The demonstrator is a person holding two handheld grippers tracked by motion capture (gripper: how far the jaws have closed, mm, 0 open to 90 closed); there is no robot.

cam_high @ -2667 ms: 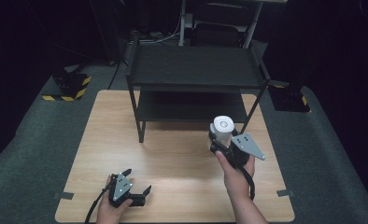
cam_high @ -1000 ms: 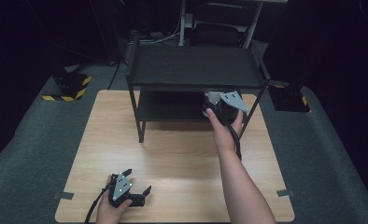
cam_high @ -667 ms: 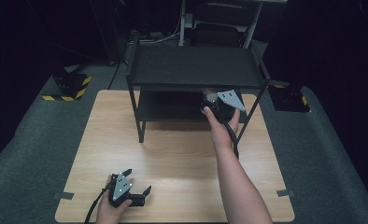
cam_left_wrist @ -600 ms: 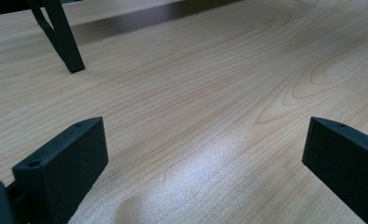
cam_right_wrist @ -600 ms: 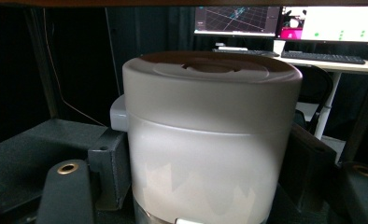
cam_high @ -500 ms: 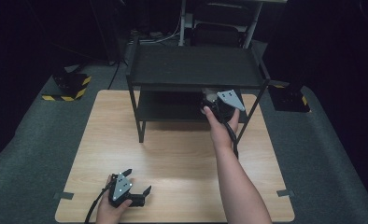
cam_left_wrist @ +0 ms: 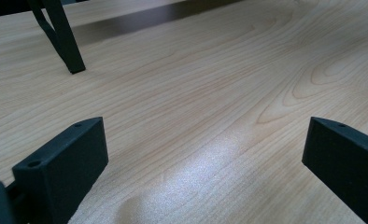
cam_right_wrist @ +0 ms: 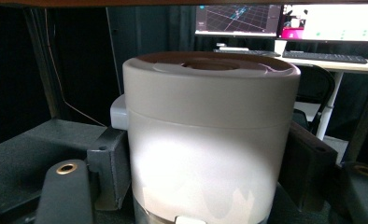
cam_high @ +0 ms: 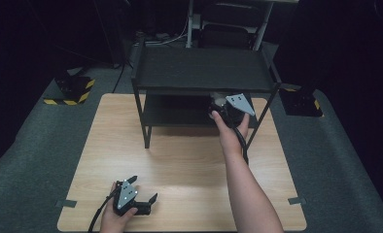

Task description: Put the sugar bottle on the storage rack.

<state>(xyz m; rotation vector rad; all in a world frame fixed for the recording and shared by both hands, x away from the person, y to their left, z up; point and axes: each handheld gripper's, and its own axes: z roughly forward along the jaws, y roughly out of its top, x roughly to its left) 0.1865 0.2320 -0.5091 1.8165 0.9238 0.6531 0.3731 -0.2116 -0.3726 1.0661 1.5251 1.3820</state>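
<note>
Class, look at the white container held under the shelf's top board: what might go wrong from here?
1. The white container sits close beneath the top board; lifting may knock its lid.
2. The right hand-held gripper is at the shelf's right side, near the right front leg; pulling back carelessly might bump it.

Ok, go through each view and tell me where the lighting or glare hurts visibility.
High view: the surroundings are dark and the shelf unit shades its lower level. Left gripper view: a bright sheen on the table. Right gripper view: glare washes out the front of the white container.
</note>
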